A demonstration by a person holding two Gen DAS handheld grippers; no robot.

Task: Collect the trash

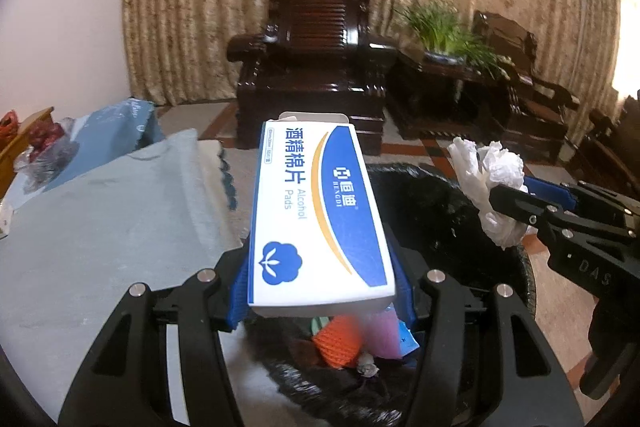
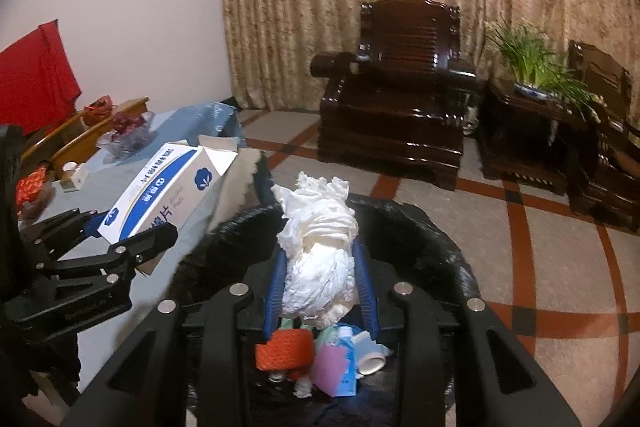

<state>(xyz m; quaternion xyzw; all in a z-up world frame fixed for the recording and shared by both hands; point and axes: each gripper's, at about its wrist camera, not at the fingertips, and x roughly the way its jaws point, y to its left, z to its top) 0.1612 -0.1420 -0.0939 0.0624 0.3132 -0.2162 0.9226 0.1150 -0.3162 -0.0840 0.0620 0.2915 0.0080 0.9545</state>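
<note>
My left gripper (image 1: 320, 291) is shut on a white and blue alcohol pads box (image 1: 320, 211), held tilted over the near rim of a bin lined with a black bag (image 1: 448, 211). The box also shows in the right wrist view (image 2: 160, 191), in the left gripper (image 2: 120, 239). My right gripper (image 2: 320, 283) is shut on a crumpled white tissue wad (image 2: 320, 247) above the black bag (image 2: 420, 227). The wad also shows in the left wrist view (image 1: 492, 183). Inside the bin lie an orange net piece (image 2: 286, 349), a pink piece (image 2: 330, 367) and other scraps.
A table with a light blue cloth (image 1: 100, 219) stands left of the bin, with bags and small items at its far end (image 2: 128, 135). Dark wooden armchairs (image 2: 396, 87), a side table with a potted plant (image 2: 532, 71) and a tiled floor (image 2: 560, 287) lie beyond.
</note>
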